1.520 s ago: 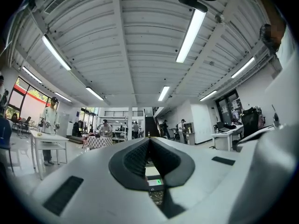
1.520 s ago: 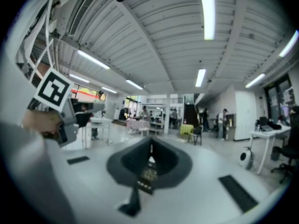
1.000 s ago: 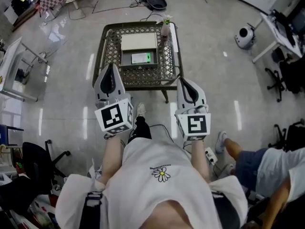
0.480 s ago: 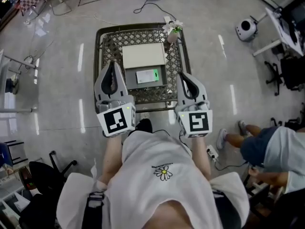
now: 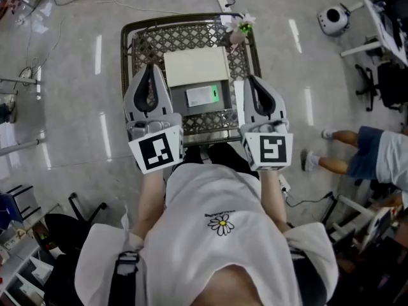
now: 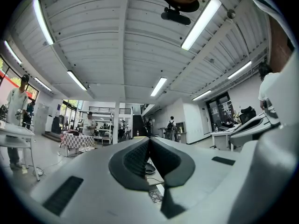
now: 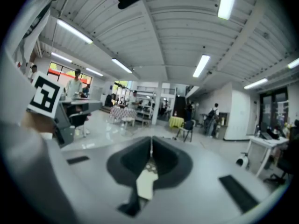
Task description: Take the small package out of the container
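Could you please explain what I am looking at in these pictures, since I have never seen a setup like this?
There is no robot here. A person wears a head camera looking down, which gives the head view. Each hand carries a tool: the left hand-held gripper and the right hand-held gripper. Each has a marker cube and its own camera looking along its jaws. Both pairs of jaws are together, holding nothing. Ahead stands a lattice table with an open container, a small package inside it, and a flower vase at one corner.
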Motion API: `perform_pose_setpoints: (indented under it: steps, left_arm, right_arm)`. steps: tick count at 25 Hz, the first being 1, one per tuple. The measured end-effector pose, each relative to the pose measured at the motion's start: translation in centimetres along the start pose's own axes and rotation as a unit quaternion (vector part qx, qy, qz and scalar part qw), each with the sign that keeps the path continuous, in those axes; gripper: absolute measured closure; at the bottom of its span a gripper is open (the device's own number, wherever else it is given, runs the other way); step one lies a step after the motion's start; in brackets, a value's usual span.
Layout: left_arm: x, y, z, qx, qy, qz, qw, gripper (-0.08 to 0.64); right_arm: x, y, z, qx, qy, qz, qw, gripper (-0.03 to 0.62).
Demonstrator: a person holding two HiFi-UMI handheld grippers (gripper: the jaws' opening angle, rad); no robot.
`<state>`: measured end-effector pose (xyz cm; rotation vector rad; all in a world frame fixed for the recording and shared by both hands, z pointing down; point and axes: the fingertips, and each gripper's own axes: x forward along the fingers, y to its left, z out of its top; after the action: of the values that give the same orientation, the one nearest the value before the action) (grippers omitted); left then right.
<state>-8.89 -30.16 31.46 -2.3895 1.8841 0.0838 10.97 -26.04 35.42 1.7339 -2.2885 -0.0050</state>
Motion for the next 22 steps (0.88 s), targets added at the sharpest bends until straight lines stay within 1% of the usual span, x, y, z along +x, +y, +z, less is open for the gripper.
perform_pose_setpoints:
  steps: [3, 5, 6, 12, 14, 16, 19, 22]
  left_arm:
    - [0.4, 0.1, -0.7, -0.009, 0.019, 0.008, 0.9997, 0.535]
    - [0.8, 0.5, -0.6, -0.019, 0.016, 0.017, 0.9995, 0.535]
    - [1.0, 0.6, -0.5, -0.019, 0.013, 0.021, 0.9995, 0.535]
    - [2.4, 0.8, 0.1, -0.006, 0.000, 0.031, 0.9995, 0.535]
    - [2.6, 0.9, 0.1, -0.006, -0.002, 0.032, 0.9995, 0.535]
    - [2.9, 0.9, -0.1, -0.004, -0.001, 0.033, 0.9995, 0.535]
    - [3.1, 1.2, -0.7, -0.006, 0.005, 0.038, 0.9992, 0.535]
    - [3.2, 1.6, -0.9, -0.003, 0.009, 0.041, 0.9991, 0.535]
  right_arm:
    - [1.0, -0.2, -0.8, 0.039, 0.004, 0.015, 0.999, 0.560]
    - [1.9, -0.1, -1.1, 0.066, 0.002, 0.030, 0.997, 0.560]
    - [2.3, 0.0, -1.2, 0.072, 0.000, 0.037, 0.997, 0.560]
    - [3.8, 0.5, -0.3, 0.074, -0.016, 0.088, 0.993, 0.560]
    - [4.2, 0.7, -0.8, 0.065, -0.006, 0.092, 0.994, 0.560]
    - [4.7, 1.1, -1.2, 0.041, 0.005, 0.099, 0.994, 0.560]
    - [5.2, 1.9, -1.7, 0.012, 0.013, 0.116, 0.993, 0.560]
    - [5.5, 2.7, -1.6, -0.004, 0.016, 0.140, 0.990, 0.560]
